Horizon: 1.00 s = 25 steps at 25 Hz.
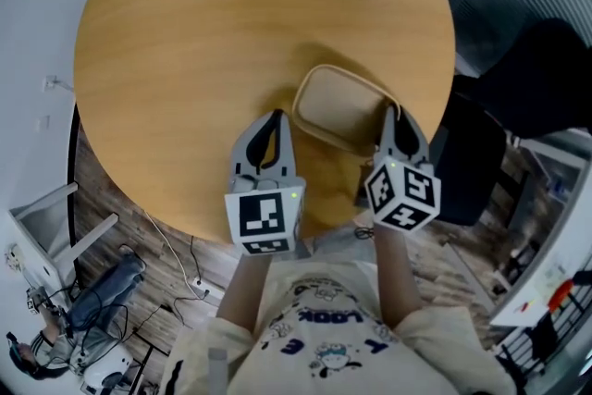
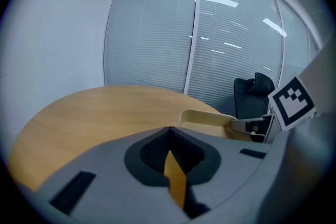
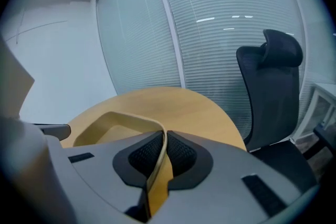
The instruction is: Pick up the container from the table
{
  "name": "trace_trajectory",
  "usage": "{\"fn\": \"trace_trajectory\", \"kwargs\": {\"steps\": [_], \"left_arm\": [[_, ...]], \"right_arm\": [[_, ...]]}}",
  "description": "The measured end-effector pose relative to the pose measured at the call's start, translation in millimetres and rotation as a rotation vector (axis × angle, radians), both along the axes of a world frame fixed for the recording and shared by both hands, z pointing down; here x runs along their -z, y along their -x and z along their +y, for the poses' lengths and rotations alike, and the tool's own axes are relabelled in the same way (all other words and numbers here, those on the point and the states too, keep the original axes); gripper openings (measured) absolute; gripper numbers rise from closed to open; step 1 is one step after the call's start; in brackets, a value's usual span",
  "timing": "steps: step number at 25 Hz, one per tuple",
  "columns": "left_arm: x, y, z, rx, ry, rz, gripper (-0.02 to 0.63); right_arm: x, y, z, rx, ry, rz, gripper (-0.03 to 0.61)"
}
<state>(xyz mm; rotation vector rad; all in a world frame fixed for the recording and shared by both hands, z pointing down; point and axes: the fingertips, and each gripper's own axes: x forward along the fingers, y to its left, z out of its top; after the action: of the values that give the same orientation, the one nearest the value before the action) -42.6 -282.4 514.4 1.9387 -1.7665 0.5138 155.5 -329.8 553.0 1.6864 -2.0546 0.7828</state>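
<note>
A shallow beige container [image 1: 340, 106] rests on the round wooden table [image 1: 203, 32], near its front right edge. My right gripper [image 1: 389, 114] is shut on the container's right rim; in the right gripper view the thin rim [image 3: 157, 144] runs between the closed pads, with the container [image 3: 113, 123] spreading to the left. My left gripper [image 1: 275, 117] sits just left of the container's near corner, shut with nothing between its jaws. In the left gripper view its tips [image 2: 168, 129] meet over bare table, and the container [image 2: 207, 117] lies to the right.
A black office chair [image 1: 546, 79] stands right of the table, in front of a glass wall with blinds [image 3: 220, 34]. The table edge runs close under both grippers. Cables and equipment [image 1: 102, 291] lie on the floor at lower left.
</note>
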Motion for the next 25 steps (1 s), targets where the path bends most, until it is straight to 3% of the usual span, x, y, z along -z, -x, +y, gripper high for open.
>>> {"fn": "trace_trajectory", "kwargs": {"steps": [25], "left_arm": [[190.1,56.3,12.3,-0.070,-0.408,-0.001,0.002]], "right_arm": [[203.2,30.1,32.5,-0.090,-0.400,0.047,0.025]]}}
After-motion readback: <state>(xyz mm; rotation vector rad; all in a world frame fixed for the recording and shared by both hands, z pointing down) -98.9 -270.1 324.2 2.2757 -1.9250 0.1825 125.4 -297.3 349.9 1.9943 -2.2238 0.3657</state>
